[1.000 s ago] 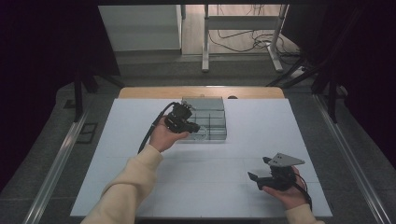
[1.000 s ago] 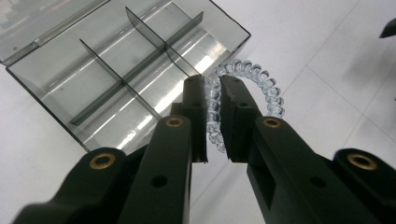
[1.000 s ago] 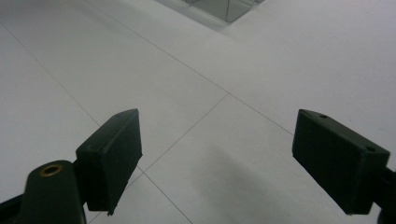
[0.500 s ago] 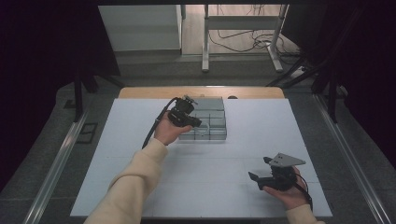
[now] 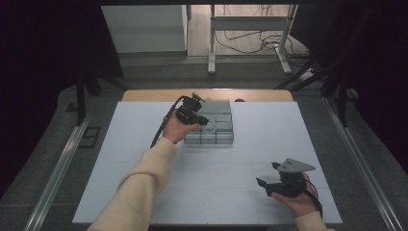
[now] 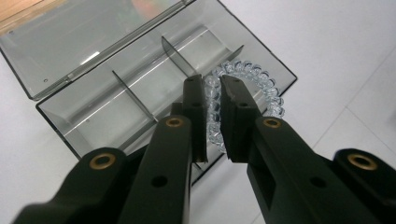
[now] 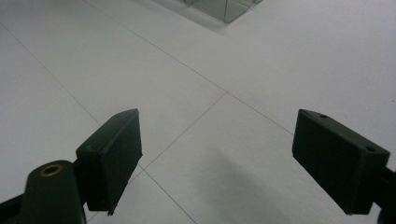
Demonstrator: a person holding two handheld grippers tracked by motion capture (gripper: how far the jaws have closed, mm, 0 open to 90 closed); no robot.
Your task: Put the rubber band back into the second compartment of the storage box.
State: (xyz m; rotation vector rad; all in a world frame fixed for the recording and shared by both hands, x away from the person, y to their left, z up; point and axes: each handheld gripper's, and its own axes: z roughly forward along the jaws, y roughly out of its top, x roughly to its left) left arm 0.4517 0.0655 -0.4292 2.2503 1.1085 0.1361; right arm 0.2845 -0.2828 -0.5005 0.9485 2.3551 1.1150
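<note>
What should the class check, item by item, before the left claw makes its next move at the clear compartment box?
1. Hinged lid of the clear grey plastic compartment box laid open: ok.
2. Left claw nearly closed around the clear beaded bracelet: ok.
3. Bracelet firmly gripped: cannot tell.
4. Bracelet over the box's end compartment: ok.
5. Right claw open, away from the box, over the white table: ok.
</note>
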